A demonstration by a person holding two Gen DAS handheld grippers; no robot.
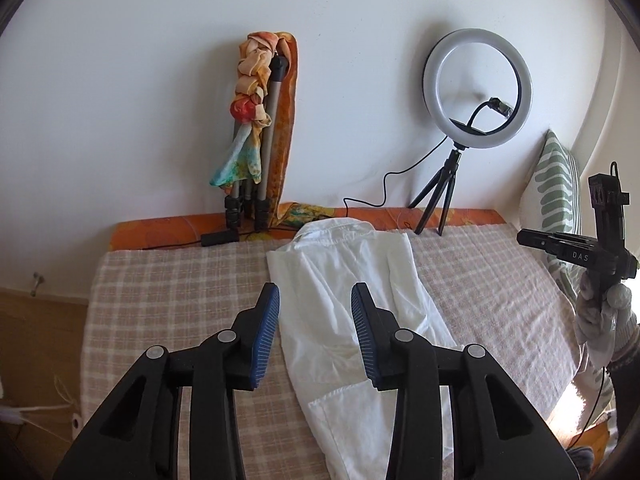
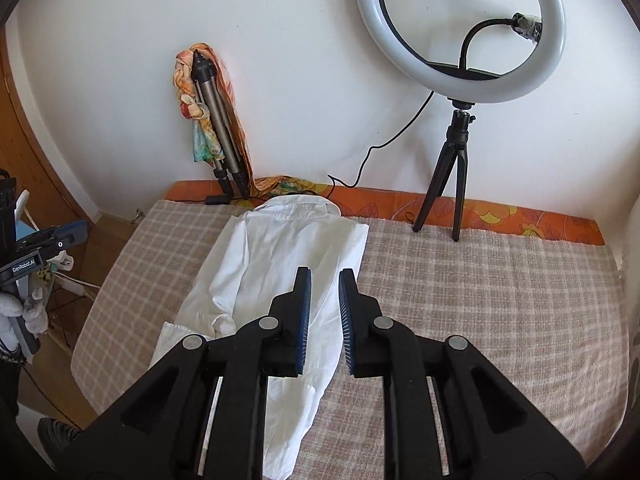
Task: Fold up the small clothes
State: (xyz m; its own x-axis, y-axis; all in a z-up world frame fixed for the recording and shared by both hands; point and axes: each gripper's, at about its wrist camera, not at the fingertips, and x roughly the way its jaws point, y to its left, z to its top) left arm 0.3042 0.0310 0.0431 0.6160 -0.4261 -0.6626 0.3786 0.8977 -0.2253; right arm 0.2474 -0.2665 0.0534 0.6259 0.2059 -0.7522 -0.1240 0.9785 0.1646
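A white shirt [image 1: 344, 280] lies on the checked bed cover [image 1: 172, 292], folded lengthwise into a long strip, collar toward the wall. It also shows in the right wrist view [image 2: 280, 252]. My left gripper [image 1: 316, 300] is open and empty, held above the shirt's middle. My right gripper [image 2: 325, 280] is open with a narrow gap and empty, above the shirt's right edge. The right gripper also shows at the right edge of the left wrist view [image 1: 568, 248]. The left gripper shows at the left edge of the right wrist view [image 2: 44, 244].
A ring light on a small tripod [image 1: 478, 88] stands at the far edge of the bed, its cable trailing left. A folded tripod wrapped in a coloured scarf [image 1: 256, 120] leans on the wall. A leaf-print pillow [image 1: 556, 196] stands at the right. The bed's left edge drops to a wooden floor [image 2: 68, 320].
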